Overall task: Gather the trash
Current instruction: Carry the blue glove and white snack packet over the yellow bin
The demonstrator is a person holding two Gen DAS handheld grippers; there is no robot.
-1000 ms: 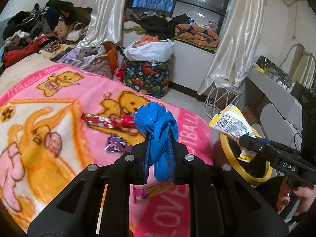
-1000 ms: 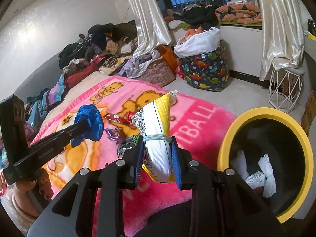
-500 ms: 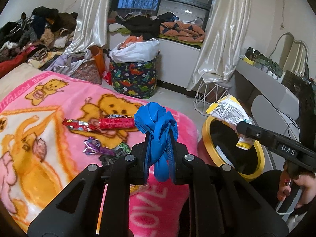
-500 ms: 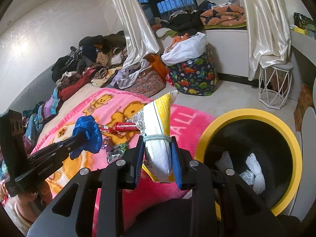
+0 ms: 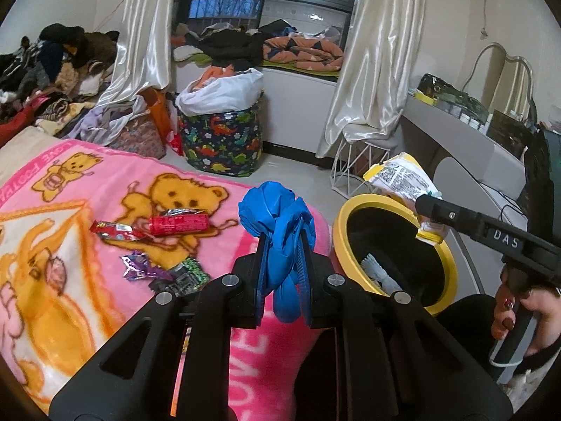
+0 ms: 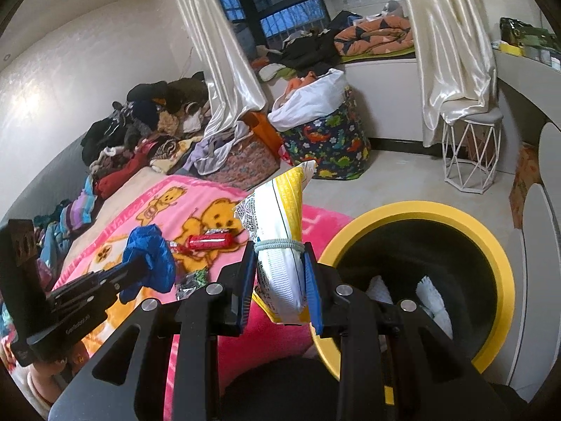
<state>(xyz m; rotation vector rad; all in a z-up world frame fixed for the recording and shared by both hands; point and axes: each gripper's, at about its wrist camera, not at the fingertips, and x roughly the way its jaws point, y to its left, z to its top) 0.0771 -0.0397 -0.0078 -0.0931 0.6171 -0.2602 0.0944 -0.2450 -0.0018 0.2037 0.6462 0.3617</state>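
Left claw [image 5: 283, 245] gripping one blue glove [image 5: 277, 217], right claw [image 6: 280, 273] one snack bag [image 6: 280, 231]

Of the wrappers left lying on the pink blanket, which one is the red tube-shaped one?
The red cylindrical wrapper lying on the bear print, farthest from the camera. The flat red-and-yellow wrapper touches its left end; the purple foil wrapper lies nearer.

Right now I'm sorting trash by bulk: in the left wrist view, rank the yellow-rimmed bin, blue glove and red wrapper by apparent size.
1. yellow-rimmed bin
2. blue glove, though nearness to the camera enlarges it
3. red wrapper
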